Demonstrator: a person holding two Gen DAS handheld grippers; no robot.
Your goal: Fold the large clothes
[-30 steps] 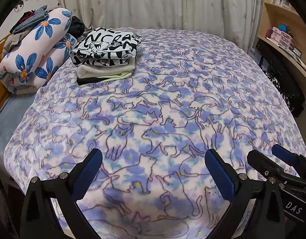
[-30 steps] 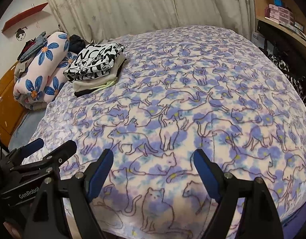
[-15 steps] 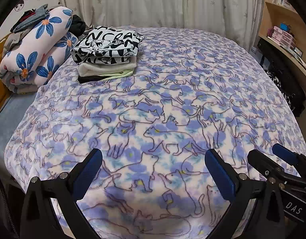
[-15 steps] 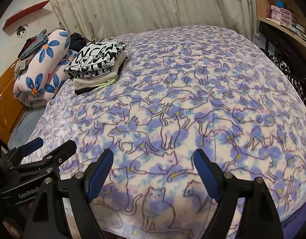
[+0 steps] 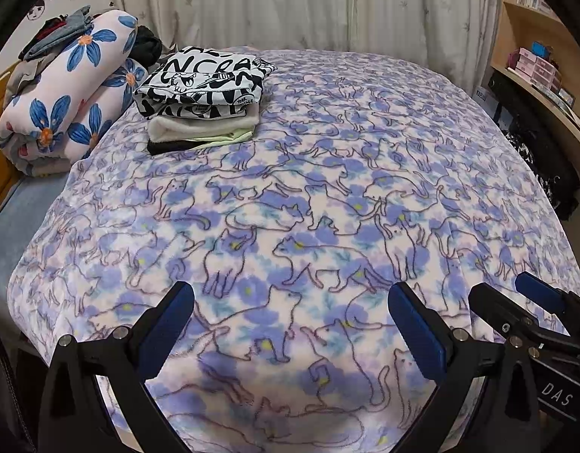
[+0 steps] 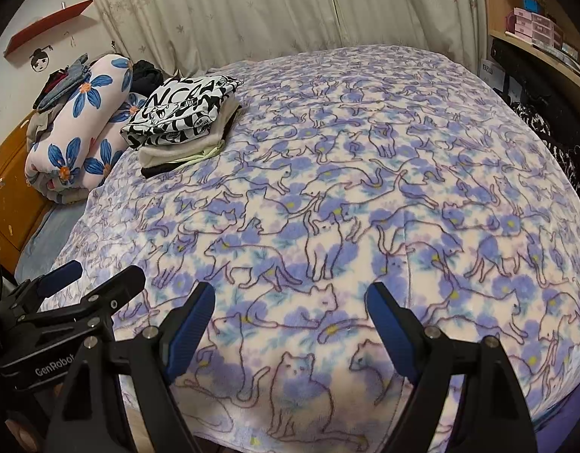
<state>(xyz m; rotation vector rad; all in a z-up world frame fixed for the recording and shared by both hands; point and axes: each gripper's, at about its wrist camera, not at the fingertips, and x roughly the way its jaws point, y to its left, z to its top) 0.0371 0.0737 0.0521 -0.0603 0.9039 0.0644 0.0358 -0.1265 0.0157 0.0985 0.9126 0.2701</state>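
Observation:
A stack of folded clothes (image 5: 203, 98), topped by a black-and-white lettered garment, lies at the far left of the bed; it also shows in the right wrist view (image 6: 182, 120). My left gripper (image 5: 290, 294) is open and empty above the near edge of the cat-print blanket (image 5: 327, 196). My right gripper (image 6: 290, 294) is open and empty over the same near edge (image 6: 365, 196). Each gripper shows at the edge of the other's view: the right one (image 5: 508, 294), the left one (image 6: 97, 275).
A rolled floral quilt (image 5: 71, 102) with dark clothes on top lies left of the stack. Curtains (image 5: 308, 3) hang behind the bed. Wooden shelves with boxes (image 5: 539, 68) and a dark bag (image 5: 542, 173) stand at the right. An orange cabinet (image 6: 6, 204) stands at the left.
Both views have shifted slightly, so the bed appears a little lower and closer. Both grippers stay open and empty.

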